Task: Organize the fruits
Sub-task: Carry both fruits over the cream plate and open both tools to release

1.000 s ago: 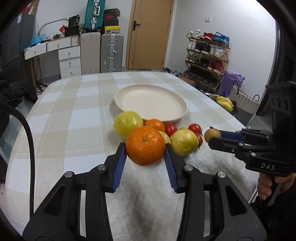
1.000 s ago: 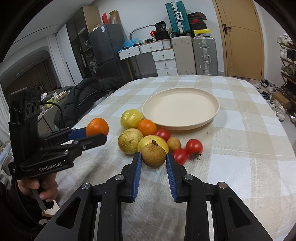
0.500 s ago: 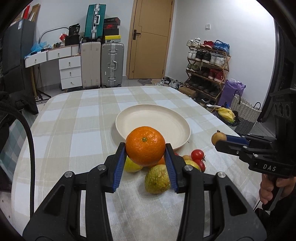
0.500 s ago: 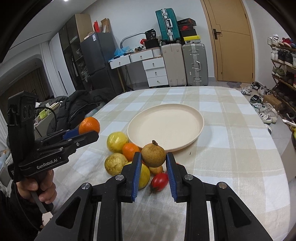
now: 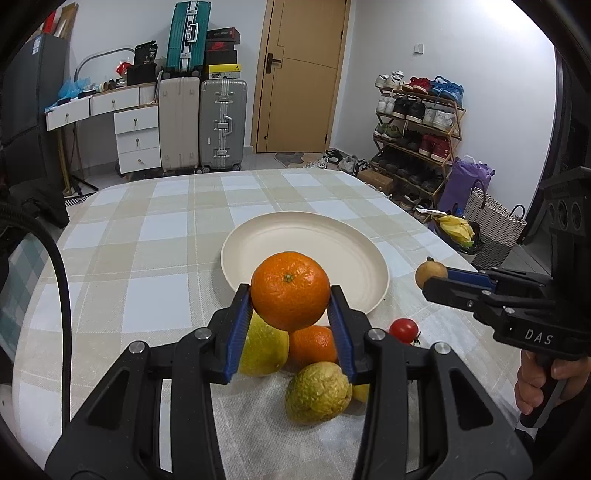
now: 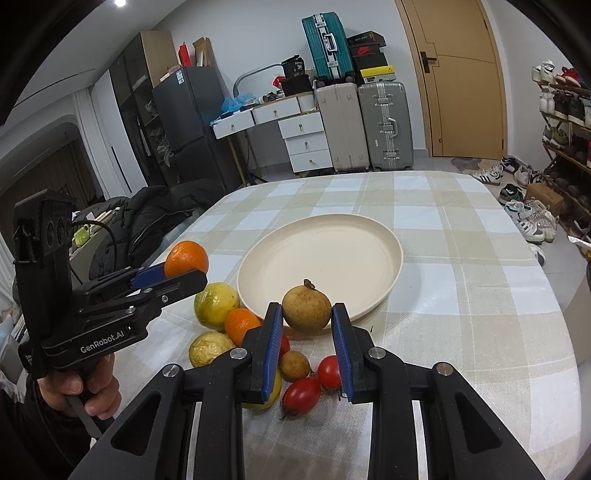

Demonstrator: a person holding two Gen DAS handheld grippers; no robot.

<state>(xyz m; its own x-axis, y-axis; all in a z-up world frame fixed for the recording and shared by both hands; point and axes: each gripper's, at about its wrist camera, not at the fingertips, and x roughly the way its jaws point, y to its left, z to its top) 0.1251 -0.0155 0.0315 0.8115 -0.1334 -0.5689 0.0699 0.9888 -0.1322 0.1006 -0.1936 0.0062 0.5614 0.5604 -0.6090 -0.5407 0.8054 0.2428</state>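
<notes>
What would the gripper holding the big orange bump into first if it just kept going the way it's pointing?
Probably the cream plate. The left gripper, shut on the orange, angles down toward its near rim; nothing visibly lies between, though depth is hard to judge.

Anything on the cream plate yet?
Nothing: the plate is bare wherever it shows. Its near rim is hidden behind the brown fruit in the right claw.

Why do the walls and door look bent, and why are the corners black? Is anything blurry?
Both views come through fisheye lenses: in the left wrist view the door bows, and in the right wrist view the suitcases lean. The black corners are the lens's round edge. The orange and the brown fruit look sharp. A ceiling light glares in the right wrist view.
</notes>
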